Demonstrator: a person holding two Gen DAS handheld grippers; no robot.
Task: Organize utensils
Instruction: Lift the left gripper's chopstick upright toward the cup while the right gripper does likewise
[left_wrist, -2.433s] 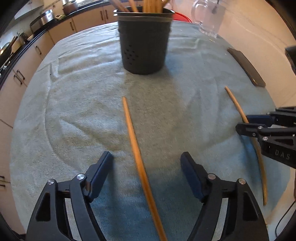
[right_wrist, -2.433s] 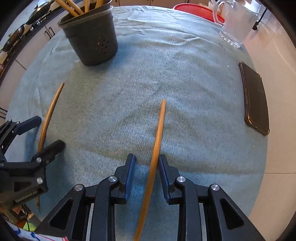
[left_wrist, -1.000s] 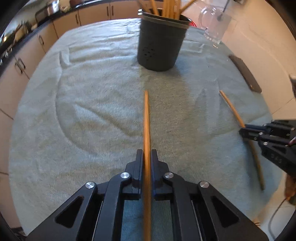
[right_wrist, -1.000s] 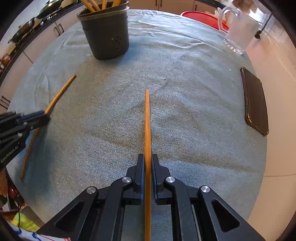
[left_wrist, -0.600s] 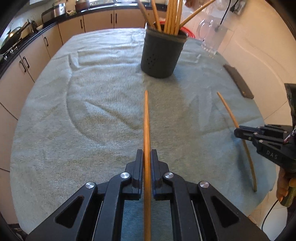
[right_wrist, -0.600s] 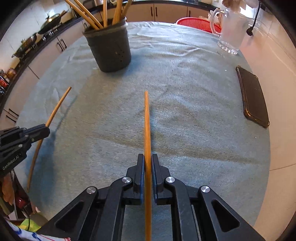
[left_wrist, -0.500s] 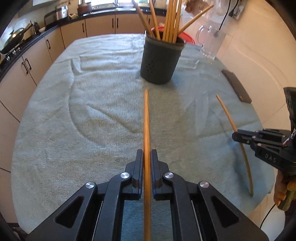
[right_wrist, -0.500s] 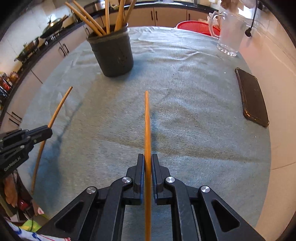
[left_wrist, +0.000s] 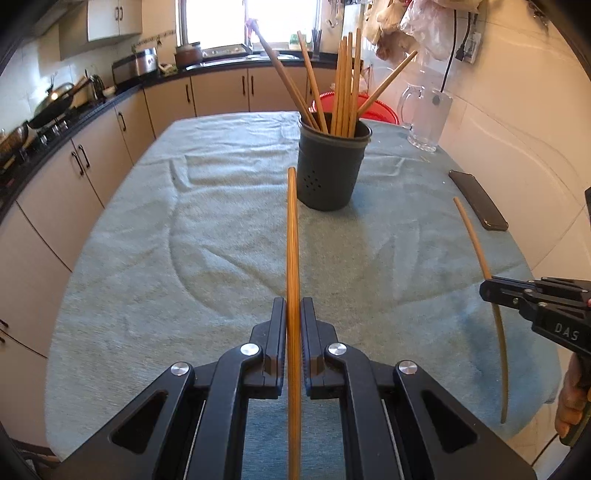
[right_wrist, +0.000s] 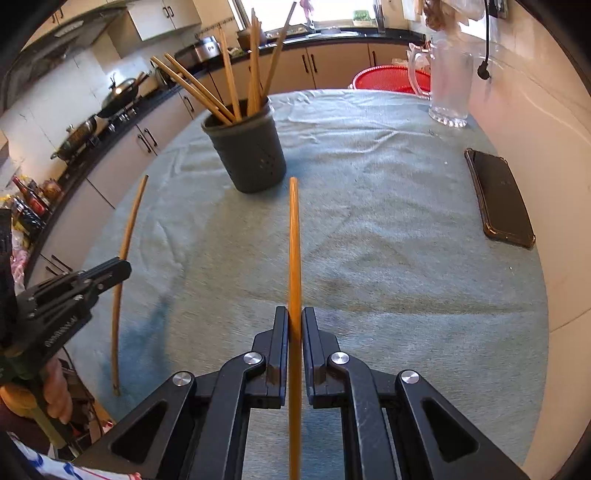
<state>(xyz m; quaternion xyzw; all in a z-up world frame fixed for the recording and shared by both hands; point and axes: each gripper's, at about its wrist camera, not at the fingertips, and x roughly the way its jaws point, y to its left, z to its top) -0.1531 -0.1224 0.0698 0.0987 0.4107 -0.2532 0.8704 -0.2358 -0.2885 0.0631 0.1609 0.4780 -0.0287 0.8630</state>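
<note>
Left gripper (left_wrist: 293, 314) angled down over the towel-covered table (left_wrist: 155, 258), jaws pinched tight on a wooden chopstick (left_wrist: 292, 258) that runs straight out ahead between the fingers, its far tip up off the cloth and pointing just left of the dark holder (left_wrist: 328, 166). Seen from the right wrist view, same tool at the left edge, gripped from below by a hand (right_wrist: 55, 391) around a yellow-green handle, stick slanting up and away across the table's edge.

Right gripper (right_wrist: 294, 317) in a matching pose, tilted steeply down, jaws pressed together on a second chopstick (right_wrist: 294, 251), tip aimed toward the right of the holder's base. From the left wrist view, visible at the right edge with fingers (left_wrist: 569, 410) curled round its grip, second stick crossing its closed tips and hanging past the table's near corner.

Both sticks lifted clear of the cloth, well apart from each other, one on each side of the table's near half.

Holder upright near the middle of the far half, already bristling with several chopsticks (left_wrist: 343, 85) leaning outward. Black phone (right_wrist: 498, 195) flat by the right edge; glass jug (right_wrist: 448, 85) and red basket (right_wrist: 388, 79) at the far end, beyond the holder
</note>
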